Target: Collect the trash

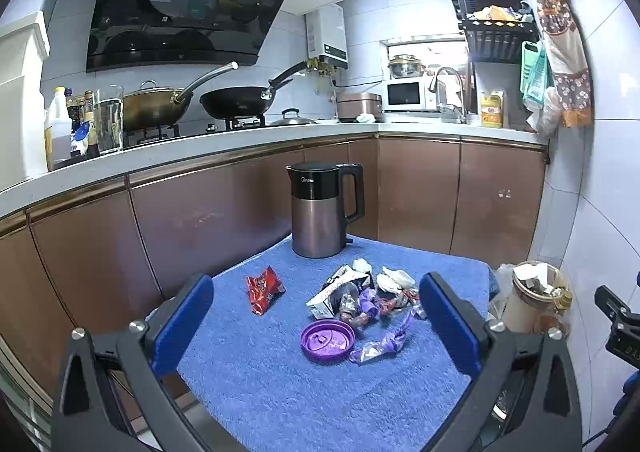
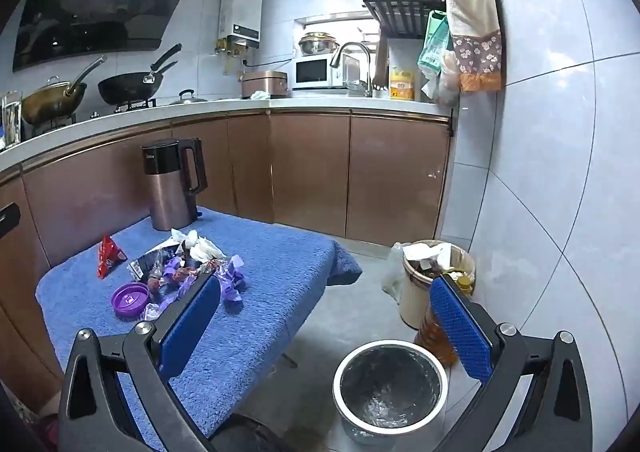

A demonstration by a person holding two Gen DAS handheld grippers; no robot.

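A pile of trash lies on the blue towel: purple candy wrappers, a crumpled carton, white tissue, a purple lid and a red wrapper apart to the left. The pile also shows in the right wrist view. My left gripper is open and empty, hovering above the near side of the pile. My right gripper is open and empty, out past the table's right edge above a bag-lined empty bin on the floor.
A brown electric kettle stands at the towel's far edge. A full beige bin and an amber bottle stand by the tiled wall. Brown cabinets and a counter with woks run behind.
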